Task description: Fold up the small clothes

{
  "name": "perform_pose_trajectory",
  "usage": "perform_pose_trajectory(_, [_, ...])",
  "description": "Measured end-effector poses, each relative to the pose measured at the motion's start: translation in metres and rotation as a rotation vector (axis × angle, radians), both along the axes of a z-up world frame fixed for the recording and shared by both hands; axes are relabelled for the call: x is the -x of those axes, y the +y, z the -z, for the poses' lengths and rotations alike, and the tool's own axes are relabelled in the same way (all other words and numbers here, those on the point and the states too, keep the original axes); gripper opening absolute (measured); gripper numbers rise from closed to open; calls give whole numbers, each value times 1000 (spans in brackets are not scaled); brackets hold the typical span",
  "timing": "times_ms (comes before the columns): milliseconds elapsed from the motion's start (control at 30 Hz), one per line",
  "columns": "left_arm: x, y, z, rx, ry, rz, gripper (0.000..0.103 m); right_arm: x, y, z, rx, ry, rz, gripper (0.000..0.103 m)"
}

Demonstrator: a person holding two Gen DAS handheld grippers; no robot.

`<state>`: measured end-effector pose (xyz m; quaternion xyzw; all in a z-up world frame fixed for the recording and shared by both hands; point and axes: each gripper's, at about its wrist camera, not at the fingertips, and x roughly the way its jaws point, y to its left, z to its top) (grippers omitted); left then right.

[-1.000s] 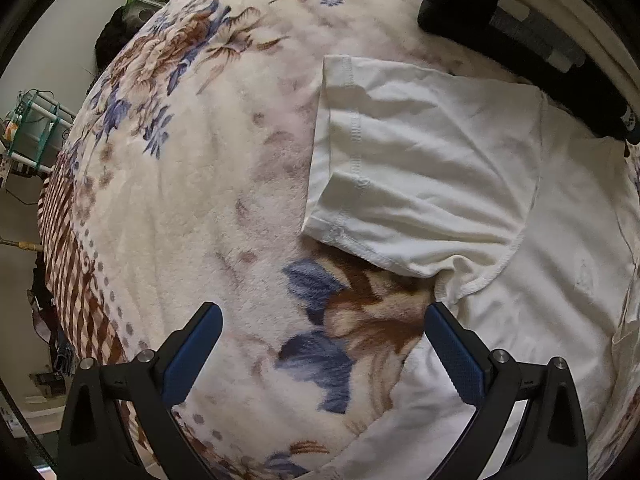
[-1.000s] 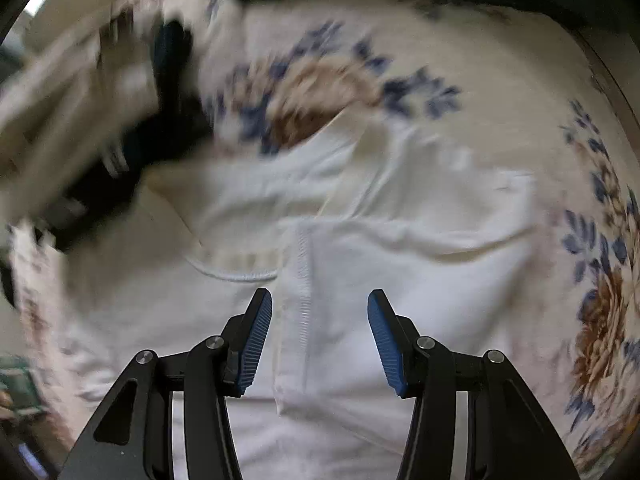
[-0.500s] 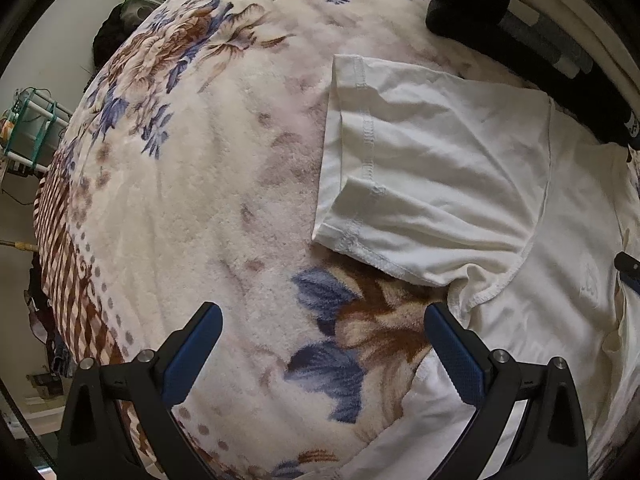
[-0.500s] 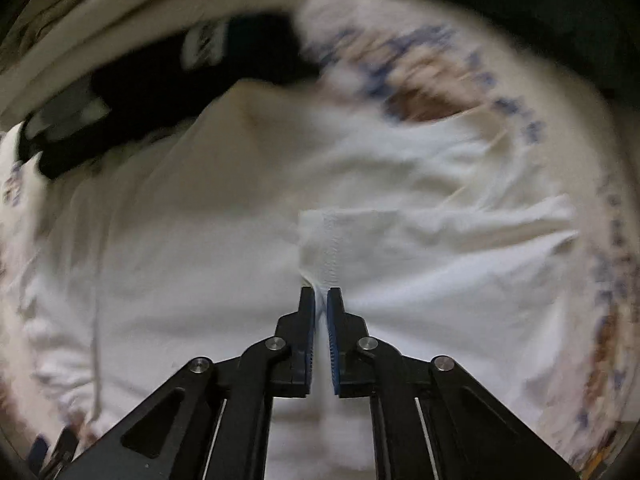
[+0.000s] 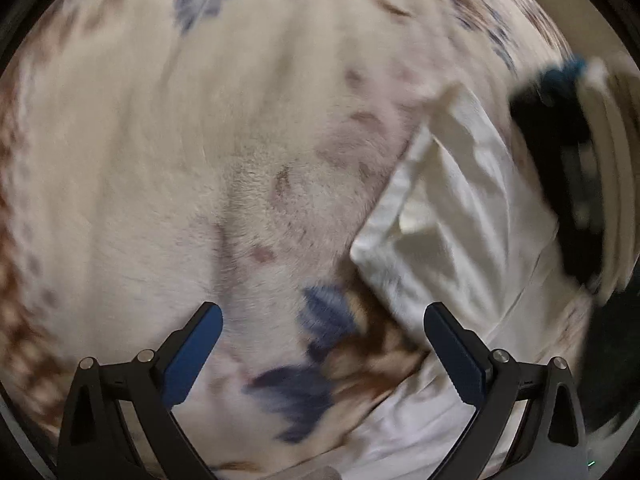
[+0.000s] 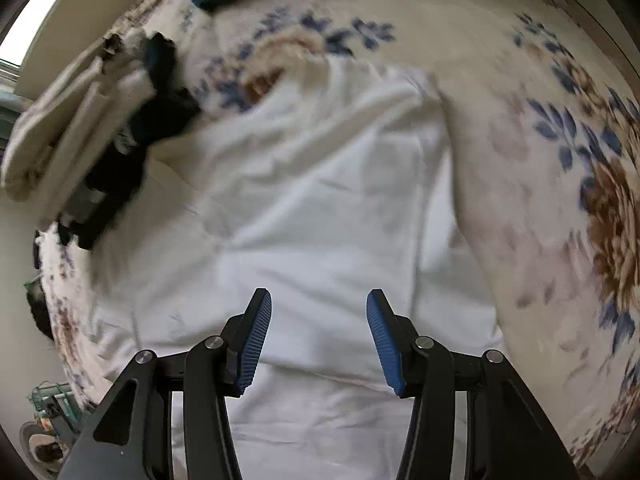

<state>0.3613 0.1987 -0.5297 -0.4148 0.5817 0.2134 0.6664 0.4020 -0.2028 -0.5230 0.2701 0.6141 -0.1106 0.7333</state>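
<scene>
The white shirt (image 6: 320, 200) lies flat on the flowered blanket (image 6: 520, 60). It is thin, soft and light, so it will sag and crease; take it at a hem or sleeve edge (two layers pinch better). The right tool (image 6: 319, 336) is opening over it, with nothing between the pads. The left tool (image 5: 322, 354) is spread wide and empty.

A bedroom in a home — the work surface is a bed covered by a plush cream blanket (image 6: 520, 160) printed with blue and brown flowers. A white T-shirt (image 6: 320, 200) lies spread on it, and a stack of folded clothes (image 6: 80, 128), cream and black, sits near the blanket's edge. Beyond the bed are a plain pale wall (image 6: 16, 280) and a bright window (image 6: 36, 12) in the upper corner — an ordinary lived-in room with some clutter on the floor (image 6: 48, 420), too small to identify.
</scene>
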Motion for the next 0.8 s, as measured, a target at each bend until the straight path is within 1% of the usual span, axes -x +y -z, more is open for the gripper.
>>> perform_pose_trajectory(67, [-3,8,6,40,-16,-76,103,-1,-6,5,-6,11,12,52])
perform_pose_trajectory(133, [-8,13,5,66,-55,-148,103,1,-8,8,-6,14,29,52])
perform_pose_trajectory(200, [-14,16,1,60,-95,-180,103,-7,-3,12,-7,8,32,52])
perform_pose_trajectory(267, [-22,12,1,14,-103,-173,102,-11,5,11,10,2,30,52])
perform_pose_trajectory(300, [-29,7,2,-25,-87,-147,94,-12,8,11,13,2,24,52])
perform_pose_trajectory(333, [-33,1,3,-52,-69,-126,88,-13,11,11,24,9,17,52])
perform_pose_trajectory(367, [-39,-4,5,-90,-52,-102,69,-19,17,13,44,19,11,52])
perform_pose_trajectory(400, [-45,-9,5,-139,-37,-72,41,-19,21,12,59,22,2,52])
perform_pose_trajectory(433, [-49,-12,4,-165,-33,-53,25,-22,26,12,84,30,-13,52])
perform_pose_trajectory(467, [-52,-13,2,-186,-50,-31,10,-23,32,12,129,44,-36,52])
perform_pose_trajectory(533, [-58,-15,-7,-227,-86,1,8,-24,41,11,210,71,-83,52])
perform_pose_trajectory(633, [-69,-26,-29,-292,-181,75,7,-25,48,10,277,98,-125,52])
perform_pose_trajectory(667, [-73,-33,-41,-329,-217,118,7,-24,48,10,277,98,-128,52])
perform_pose_trajectory(733, [-86,-61,-67,-406,-309,236,7,-23,43,9,265,98,-117,52])
perform_pose_trajectory(767, [-90,-74,-75,-423,-338,283,7,-22,40,7,261,99,-109,52])
perform_pose_trajectory(800, [-96,-98,-85,-446,-384,370,7,-25,36,8,255,100,-97,52])
